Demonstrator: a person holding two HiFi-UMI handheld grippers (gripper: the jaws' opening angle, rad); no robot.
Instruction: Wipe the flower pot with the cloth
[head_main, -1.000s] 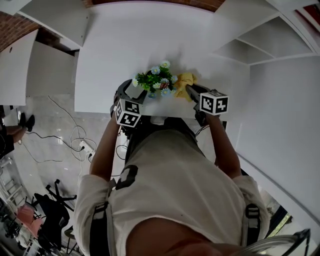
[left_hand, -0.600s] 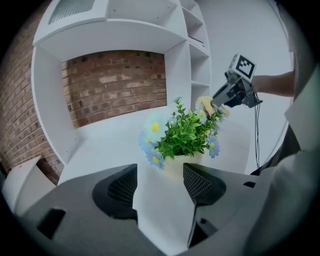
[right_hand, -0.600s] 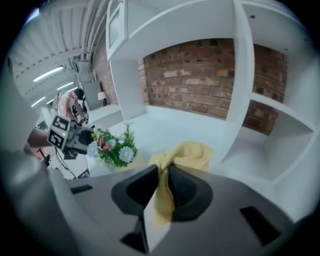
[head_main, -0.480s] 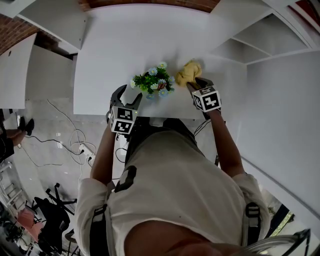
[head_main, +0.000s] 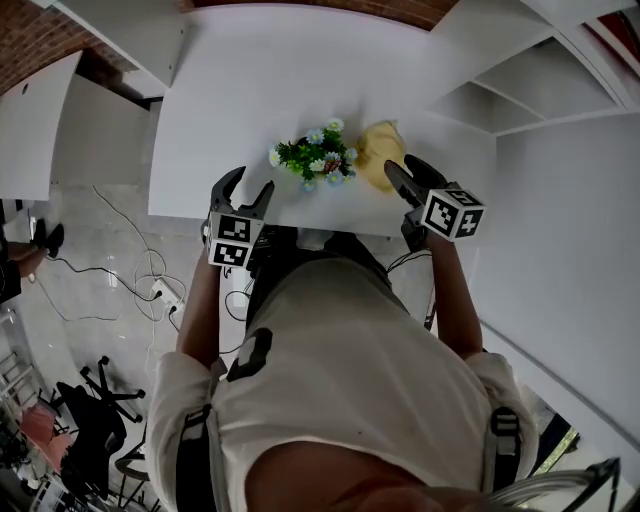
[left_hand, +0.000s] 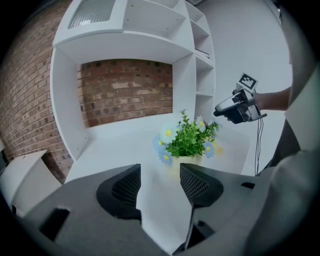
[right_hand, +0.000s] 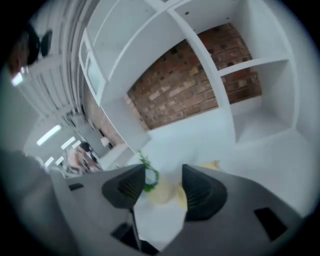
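Seemingly we are done wiping, our right gripper (head_main: 404, 171) just opened wide and empty near the cloth (head_main: 377, 158) beside the flower pot (head_main: 315, 160), our left gripper (head_main: 250, 183) empty and narrowing slightly, so next we withdraw.

No words, brand names or numbers are showing legibly anywhere. The only signs showing are black-and-white square markers. They are sitting on the faces of the left cube (head_main: 232, 240), which belongs to the left gripper (head_main: 250, 182), and the right cube (head_main: 453, 213), which belongs to the right gripper (head_main: 400, 163). They are carrying block patterns, not letters or digits.
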